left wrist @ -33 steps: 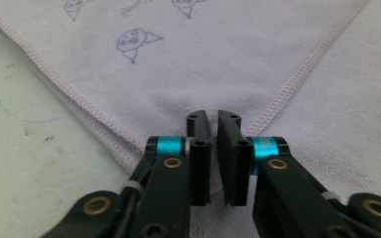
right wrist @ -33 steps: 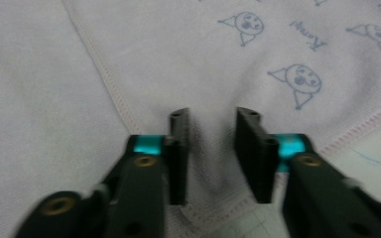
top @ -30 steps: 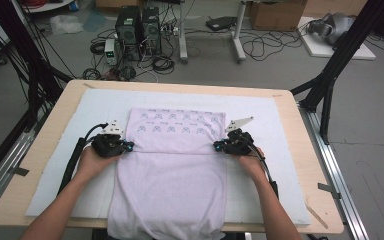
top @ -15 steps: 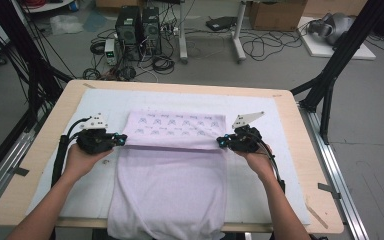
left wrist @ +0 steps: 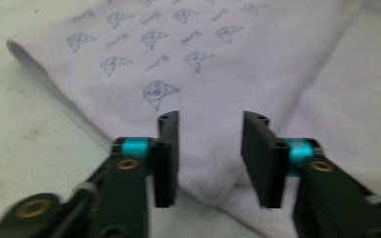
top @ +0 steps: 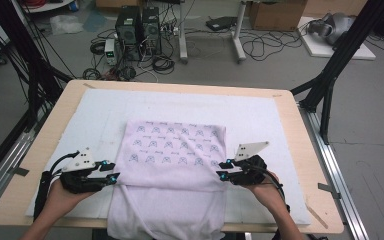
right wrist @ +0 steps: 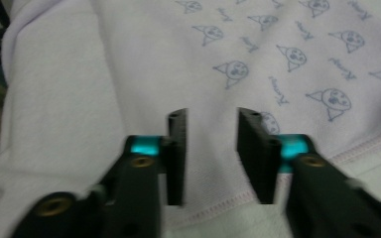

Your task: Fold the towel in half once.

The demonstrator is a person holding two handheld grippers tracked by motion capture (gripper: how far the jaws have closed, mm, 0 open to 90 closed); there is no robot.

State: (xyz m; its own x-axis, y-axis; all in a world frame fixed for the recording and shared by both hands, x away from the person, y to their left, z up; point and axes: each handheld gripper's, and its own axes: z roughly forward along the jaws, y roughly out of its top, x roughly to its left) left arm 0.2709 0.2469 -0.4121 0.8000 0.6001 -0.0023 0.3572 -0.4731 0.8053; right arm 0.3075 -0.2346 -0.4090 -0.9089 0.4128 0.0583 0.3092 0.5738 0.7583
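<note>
One pale lilac towel (top: 172, 165), printed with small blue figures, lies on the white mat (top: 260, 115) in the middle of the table (top: 290, 105). Its patterned far half is now folded toward the person over the plain half; half a second ago this flap was shorter and sat farther up the mat, held at its fold line. The near end (top: 165, 220) of the plain layer hangs over the table's front edge.

Two grippers, both released. Left gripper (top: 111, 171): jaws apart and empty over the flap's left corner, seen in the left gripper view (left wrist: 206, 153). Right gripper (top: 223, 169): likewise parted and empty at the right corner (right wrist: 211, 153).

Judgement: first fold laid and let go; a further fold likely remains.
</note>
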